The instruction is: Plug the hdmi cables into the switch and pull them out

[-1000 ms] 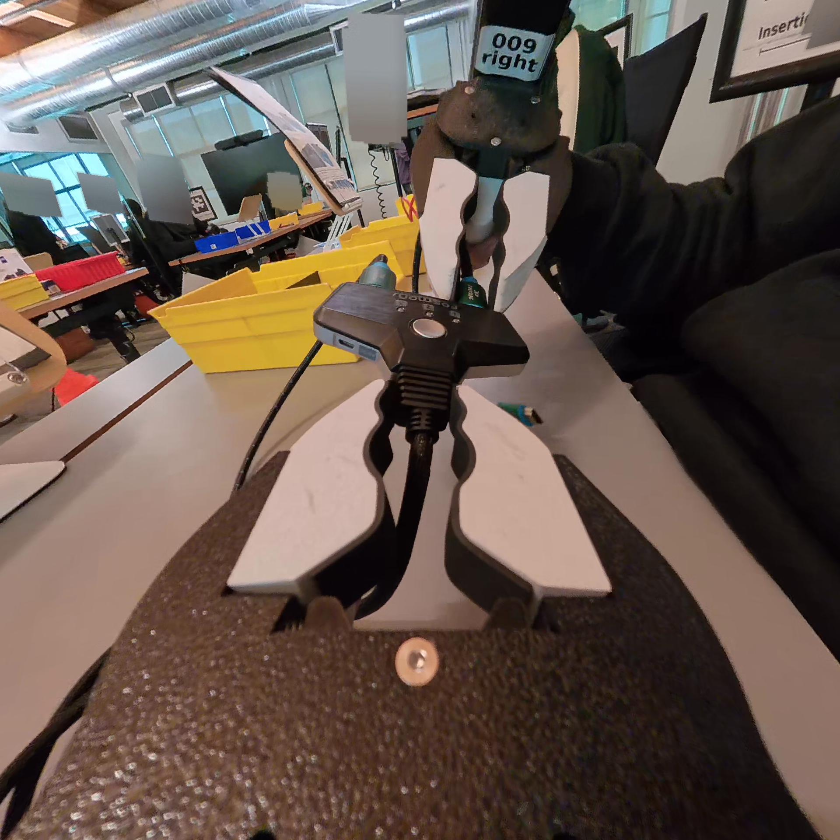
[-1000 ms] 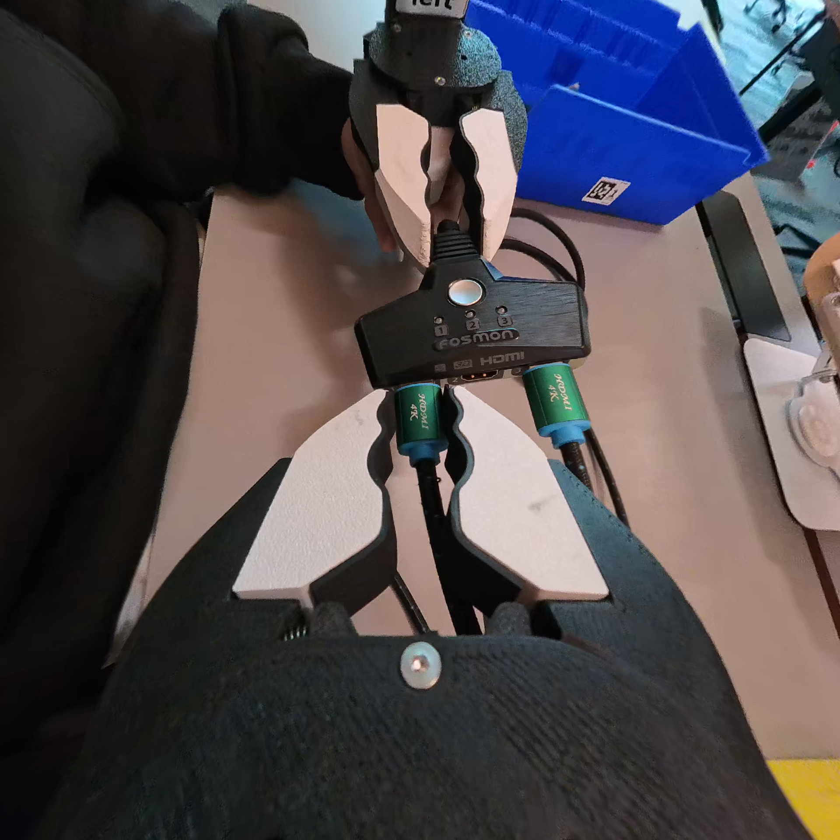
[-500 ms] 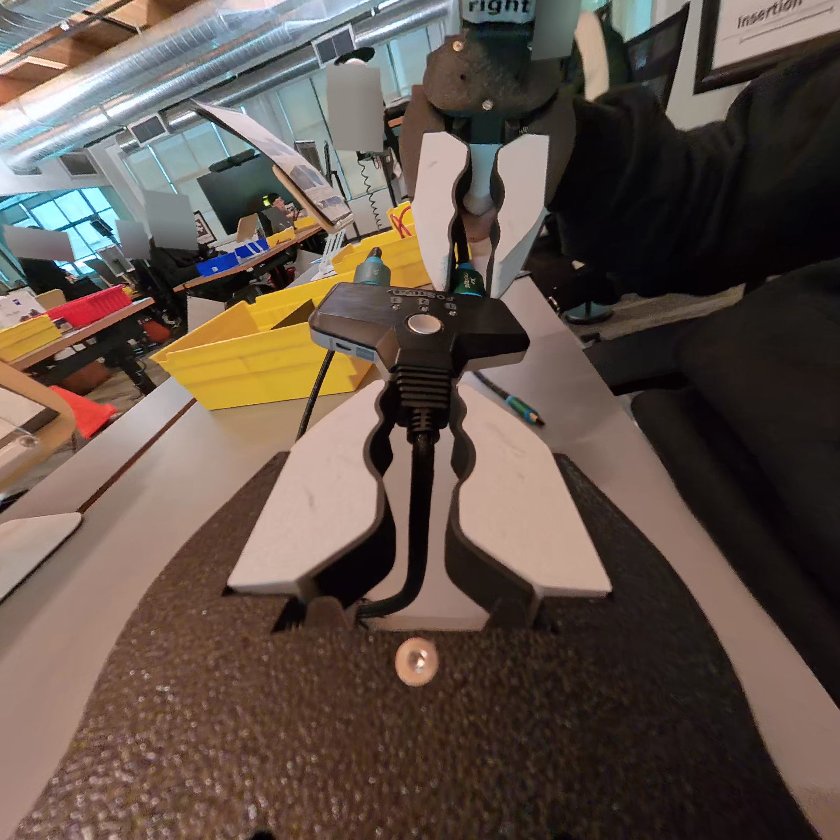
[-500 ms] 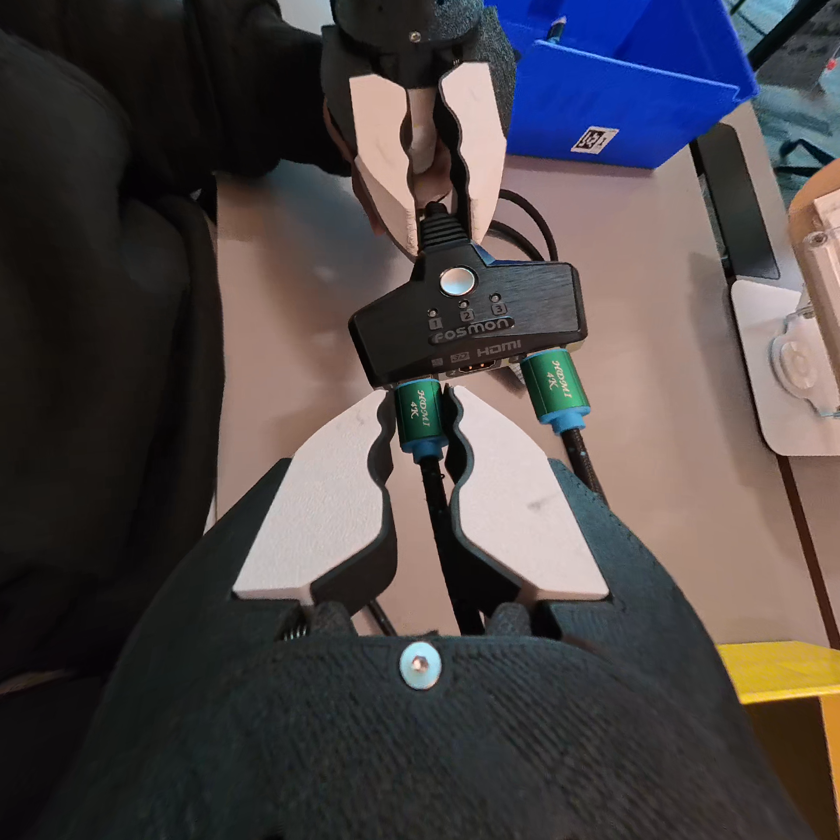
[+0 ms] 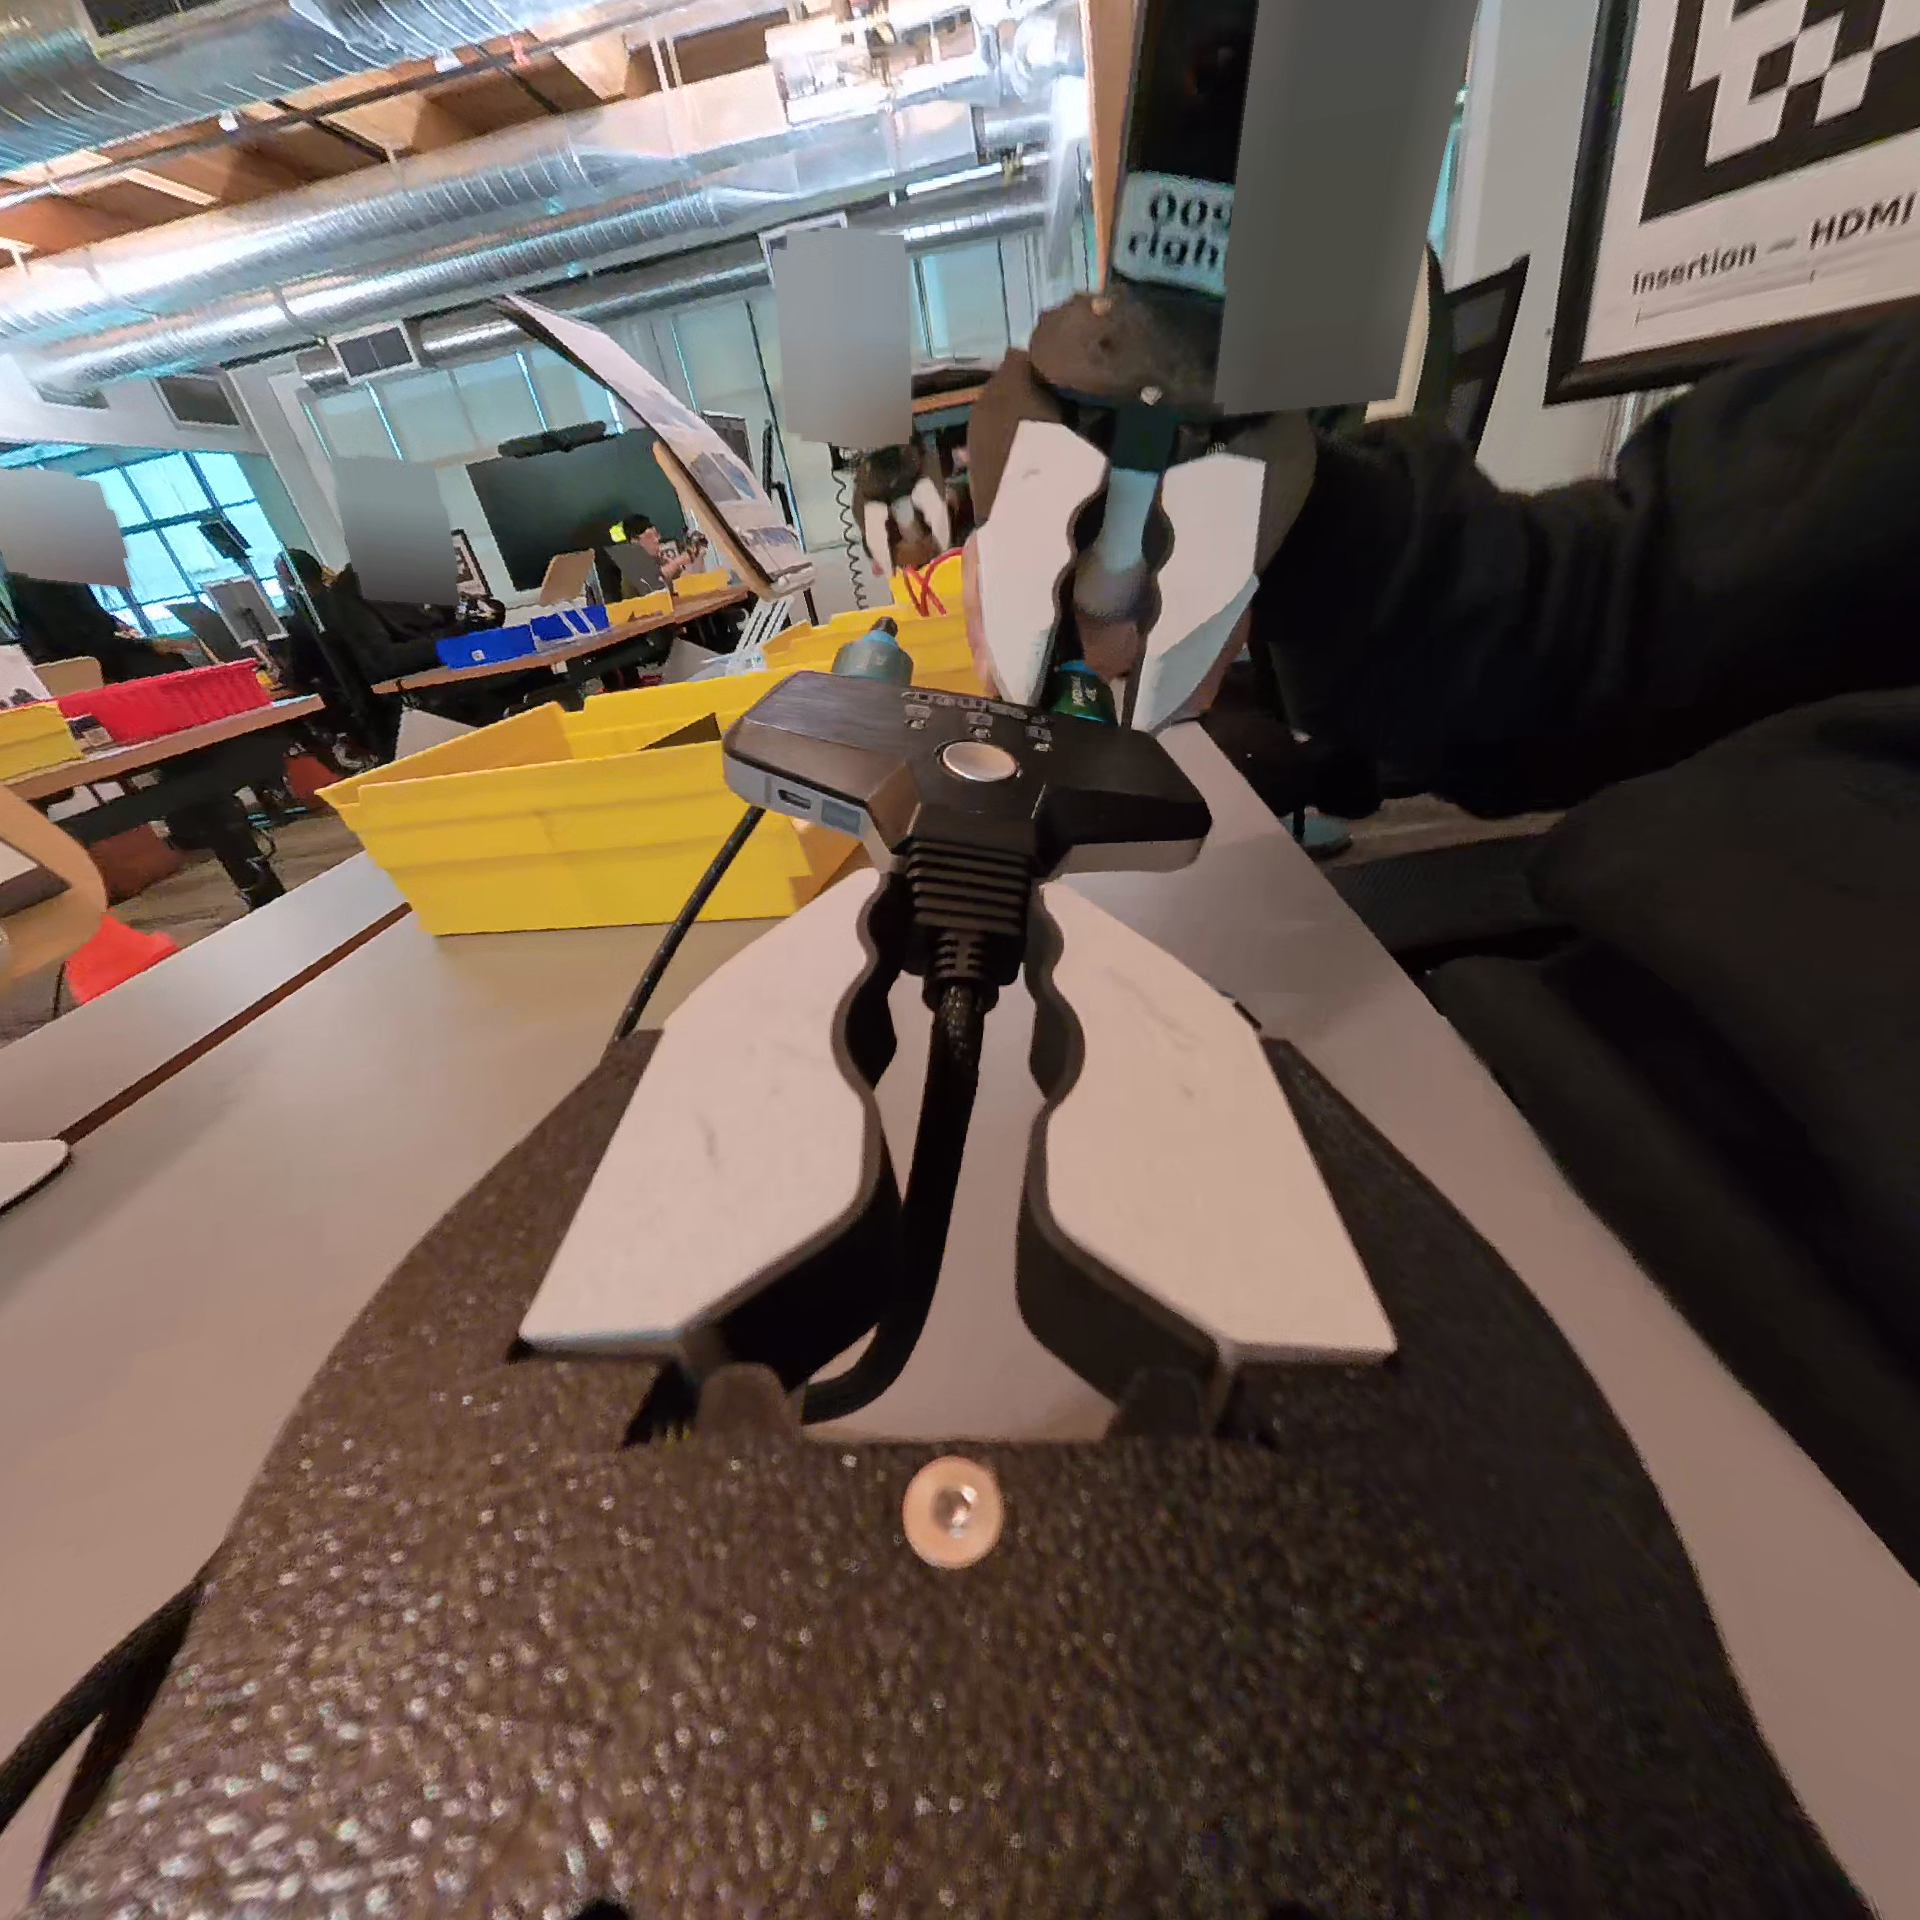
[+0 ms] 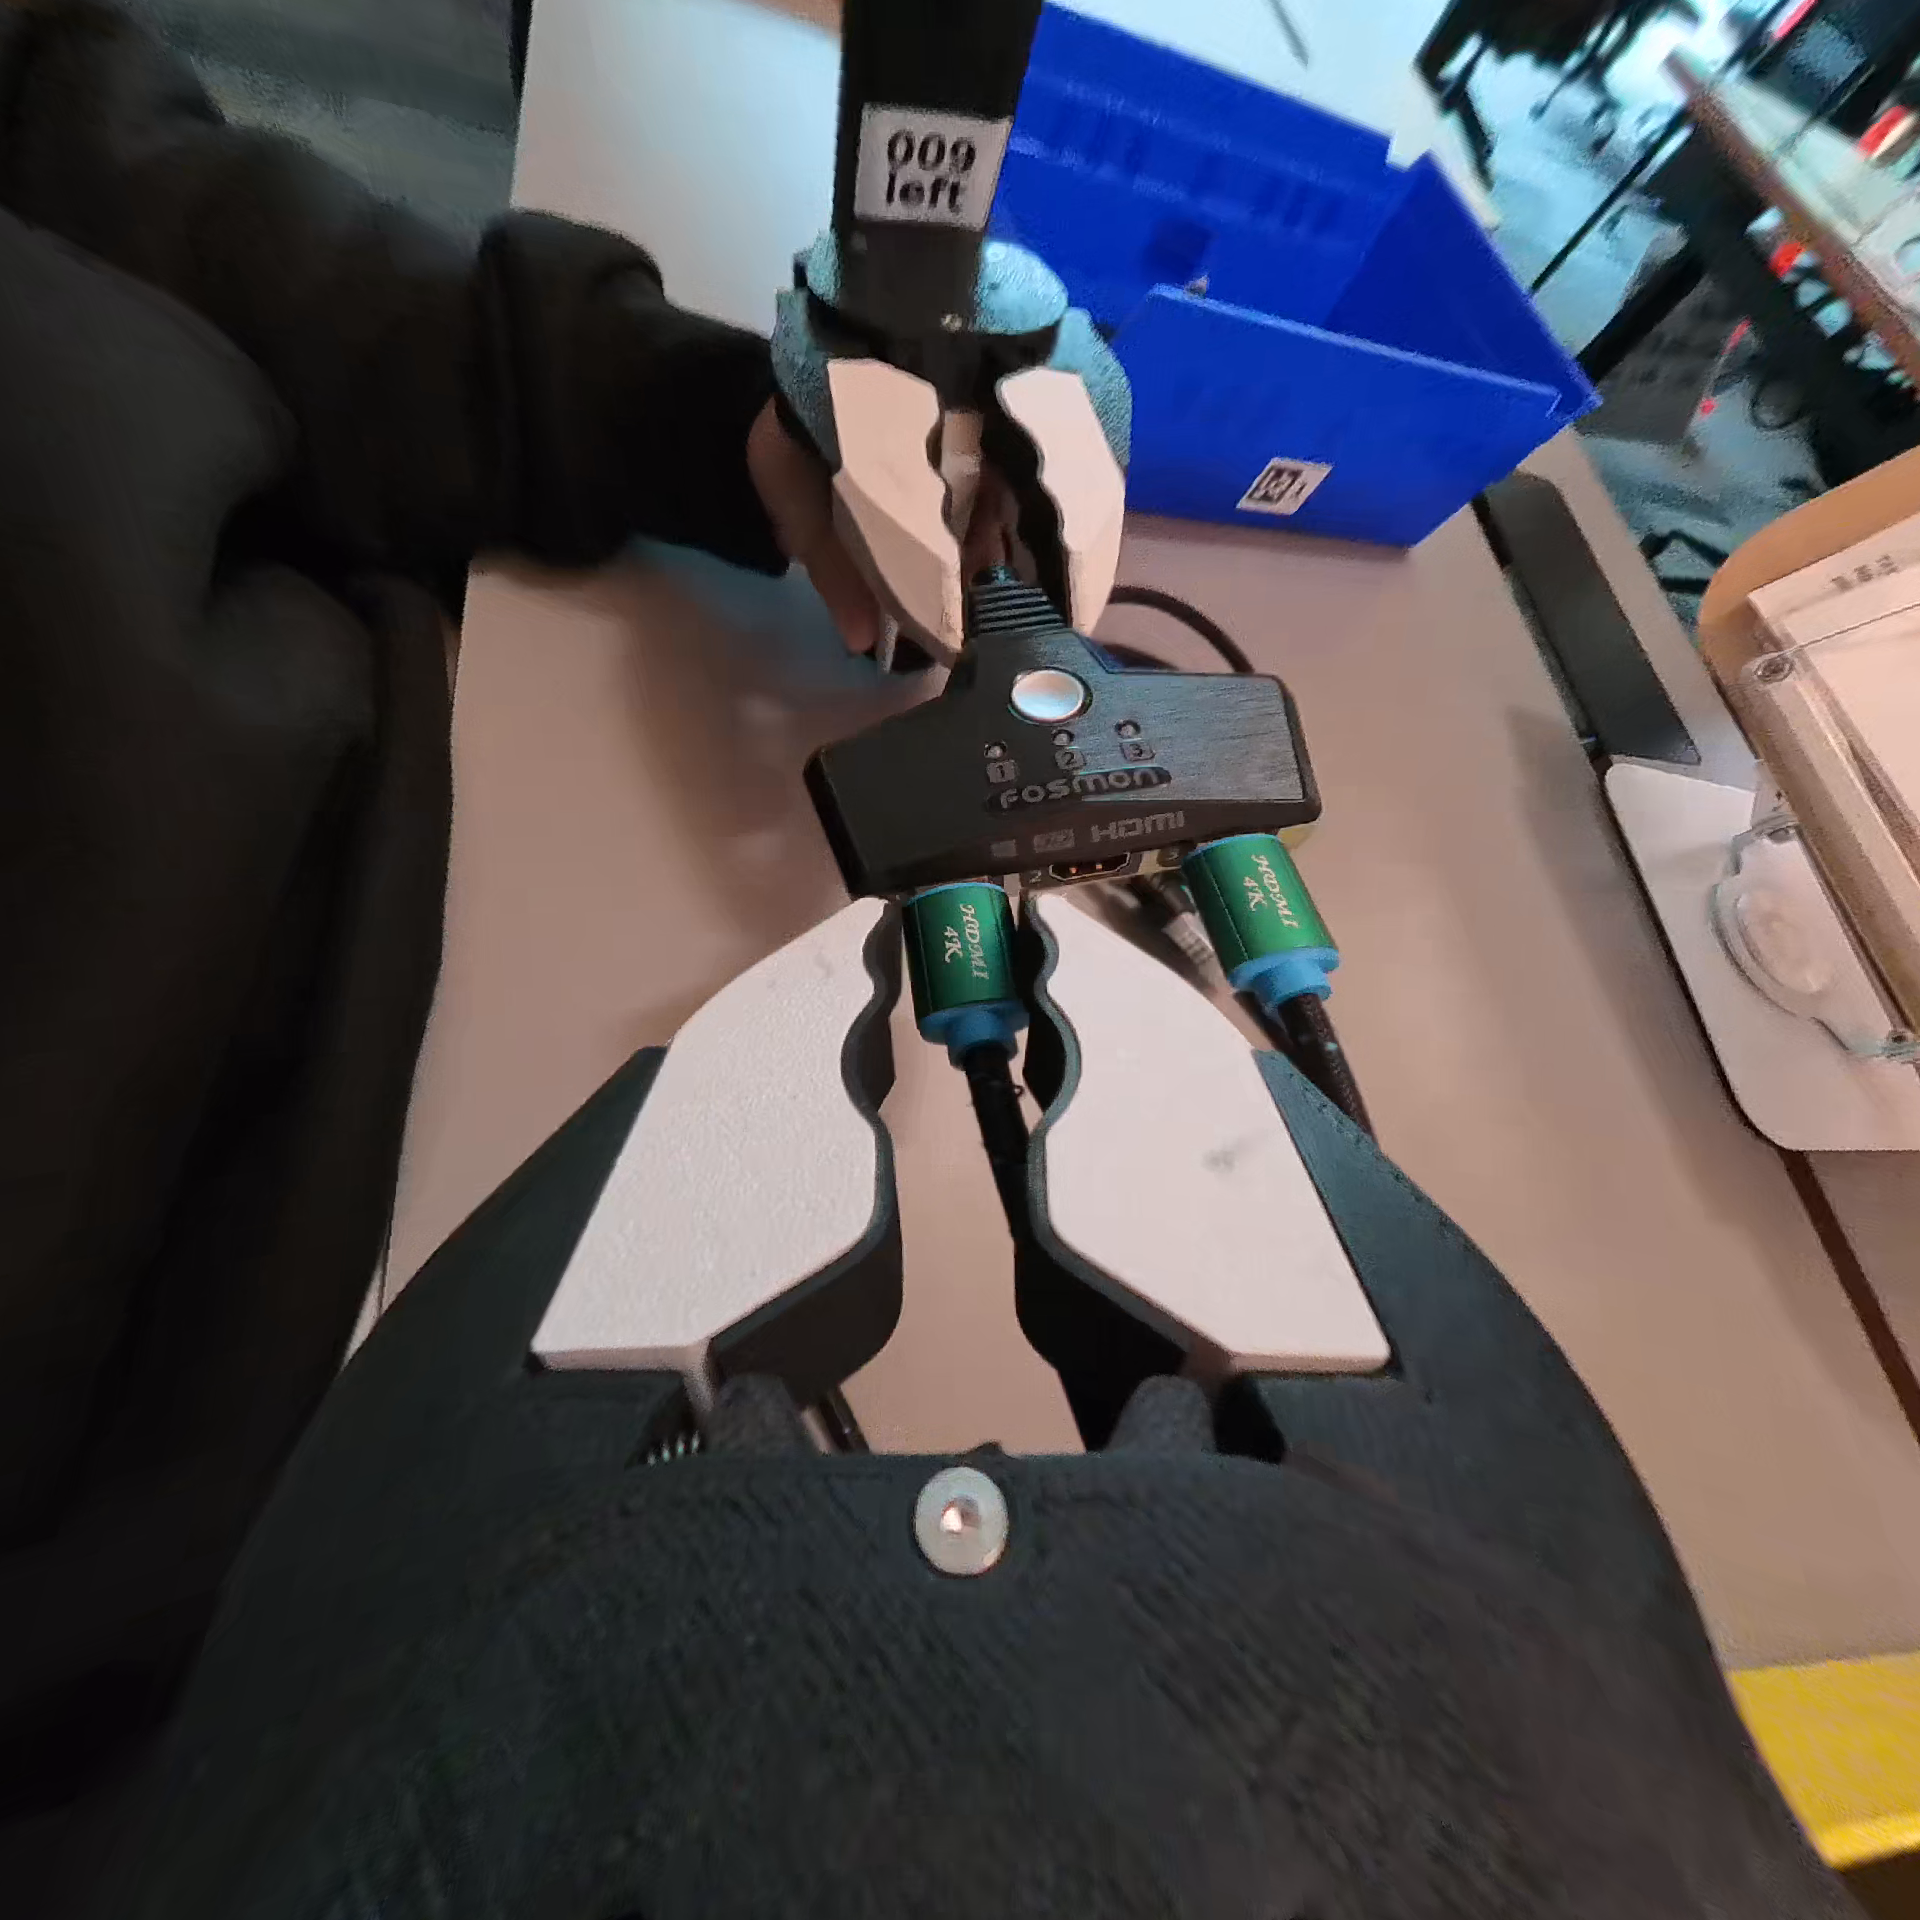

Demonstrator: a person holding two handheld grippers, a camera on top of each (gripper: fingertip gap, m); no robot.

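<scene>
Right wrist view alone shows green plug clamped by right gripper; empty middle port. Left gripper clamps black switch by ribbed tail, above table.

The left gripper has tipped up a bit, so its view now shows more ceiling, and the yellow bin sits lower in the picture. The right gripper also sits lower in that view than half a second ago (its white label is back in sight). In the right wrist view, the left gripper's handle now shows its whole label, and the blue bin has slid down.
</scene>
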